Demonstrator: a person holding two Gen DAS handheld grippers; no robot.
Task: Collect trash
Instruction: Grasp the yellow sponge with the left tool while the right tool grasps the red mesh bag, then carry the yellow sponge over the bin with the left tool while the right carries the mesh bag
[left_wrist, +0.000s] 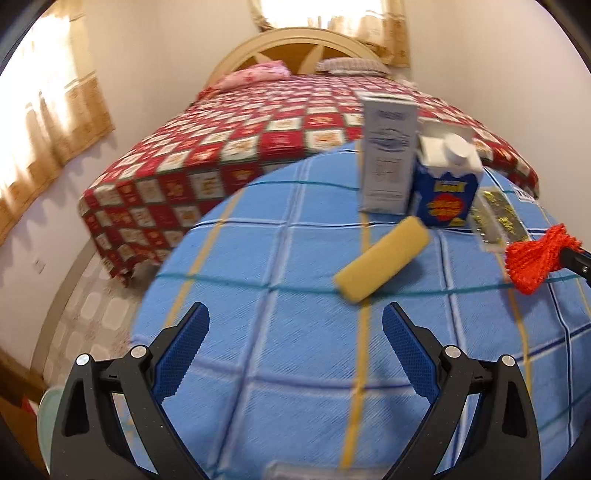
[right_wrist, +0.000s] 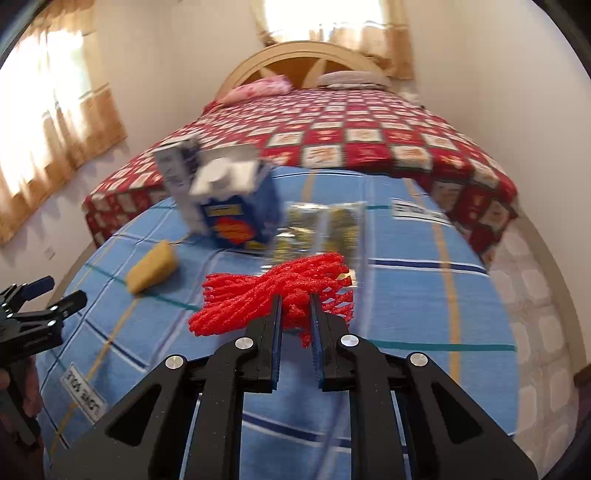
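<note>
My right gripper (right_wrist: 296, 301) is shut on a red foam net (right_wrist: 258, 295) and holds it above the blue checked cloth (right_wrist: 406, 295). The net also shows at the right edge of the left wrist view (left_wrist: 535, 254). My left gripper (left_wrist: 295, 325) is open and empty over the blue cloth (left_wrist: 277, 350); it also shows in the right wrist view (right_wrist: 48, 291). A yellow sponge (left_wrist: 382, 266) lies ahead of it. Behind the sponge stand a tall white carton (left_wrist: 389, 155) and a blue carton with a white cap (left_wrist: 445, 184). A clear wrapper with gold print (left_wrist: 498, 218) lies beside them.
A bed with a red checked cover (left_wrist: 240, 147) stands behind the blue surface, with pillows (left_wrist: 258, 74) at its headboard. Curtained windows are at the left and back. White labels (right_wrist: 85, 391) lie on the cloth. Patterned floor (right_wrist: 535, 332) lies to the right.
</note>
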